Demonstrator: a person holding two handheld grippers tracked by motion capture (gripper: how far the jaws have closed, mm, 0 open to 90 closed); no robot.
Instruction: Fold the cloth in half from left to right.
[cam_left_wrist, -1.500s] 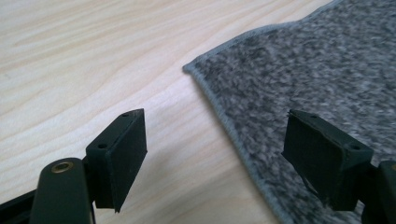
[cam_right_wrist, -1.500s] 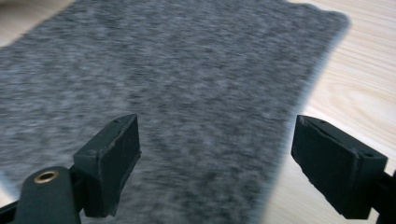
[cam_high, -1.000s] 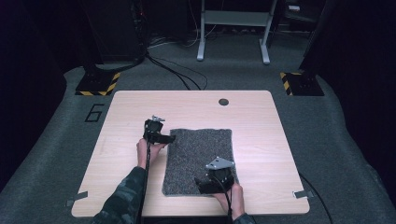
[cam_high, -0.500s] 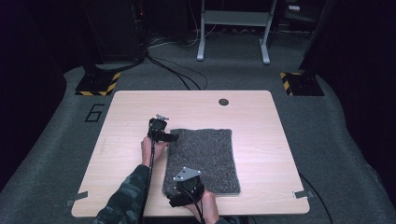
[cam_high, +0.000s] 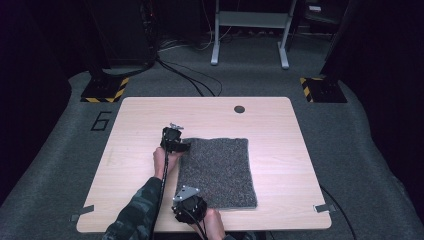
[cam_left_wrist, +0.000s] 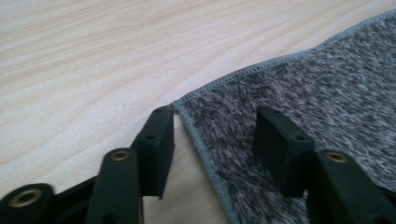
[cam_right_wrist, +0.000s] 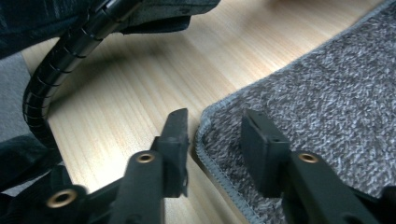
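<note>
a flat grey speckled carpet square (cam_high: 216, 171) with stitched edges lies on the pale wooden table (cam_high: 280, 125); the left gripper (cam_left_wrist: 212, 140) and right gripper (cam_right_wrist: 212, 144) have just been closing, each released astride a corner; dark carpeted room.

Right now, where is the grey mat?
In the high view the grey mat lies flat on the wooden table, right of centre, near the front edge.

Bare table (cam_high: 280, 130) around cloth (cam_high: 220, 170)
</note>
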